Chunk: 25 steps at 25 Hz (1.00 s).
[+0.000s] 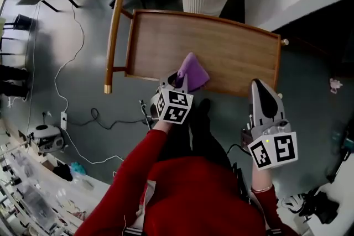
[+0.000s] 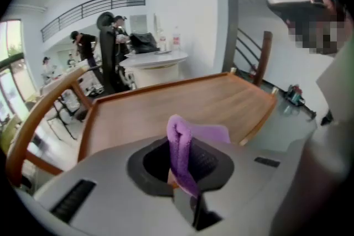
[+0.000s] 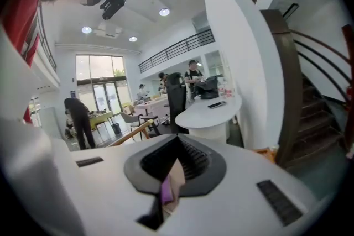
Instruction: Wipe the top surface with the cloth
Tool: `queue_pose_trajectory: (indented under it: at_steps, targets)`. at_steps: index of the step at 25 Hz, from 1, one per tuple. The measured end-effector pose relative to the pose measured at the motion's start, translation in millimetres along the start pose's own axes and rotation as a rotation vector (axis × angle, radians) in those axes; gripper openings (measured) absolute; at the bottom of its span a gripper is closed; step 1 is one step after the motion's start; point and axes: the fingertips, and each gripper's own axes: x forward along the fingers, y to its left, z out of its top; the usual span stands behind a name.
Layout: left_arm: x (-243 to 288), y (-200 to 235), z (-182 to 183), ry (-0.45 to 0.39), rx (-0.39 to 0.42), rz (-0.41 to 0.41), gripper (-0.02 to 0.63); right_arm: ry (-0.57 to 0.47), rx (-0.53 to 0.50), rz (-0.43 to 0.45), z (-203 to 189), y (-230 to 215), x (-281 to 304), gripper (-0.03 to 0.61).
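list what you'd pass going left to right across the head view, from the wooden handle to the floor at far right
handle → cloth → right gripper → small pink item on the floor

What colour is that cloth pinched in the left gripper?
Purple; the cloth shows best in the left gripper view.

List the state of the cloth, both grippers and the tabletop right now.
Purple cloth: bunched, at the tabletop's near edge.
Left gripper: shut on the purple cloth.
Right gripper: jaws together, clear of the cloth.
Wooden tabletop: bare except the cloth.
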Motion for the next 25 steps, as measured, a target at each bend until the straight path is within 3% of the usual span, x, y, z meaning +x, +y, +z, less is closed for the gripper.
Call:
queue_pose_trajectory:
  at_steps: [6,11,16,20,22,25]
  targets:
    - [-41.8,131.7,-78.5,0.094,-0.129,0.302,0.048,0.041,-0.047,0.131,-0.2,46.0,44.4,0.005]
    - [-63.0,162.4,-105.3,0.121,-0.173,0.403,0.048,0.065,-0.072,0.168,-1.8,60.5,57.4,0.005]
    - [-68.1,165.3,-110.3,0.112,-0.199,0.426,0.048,0.058,-0.078,0.176,-2.5,70.3,60.1,0.005]
    - [-83.3,156.7,-97.0,0.068,-0.204,0.390,0.048,0.023,-0.067,0.127,-0.5,68.7,49.4,0.005]
    - [-98.4,144.1,-67.6,0.006,-0.189,0.340,0.048,-0.003,-0.063,0.078,5.2,62.7,37.3,0.005]
    - [-95.9,109.6,10.7,-0.135,-0.108,0.192,0.048,-0.046,-0.044,-0.039,13.2,41.7,11.3,0.005]
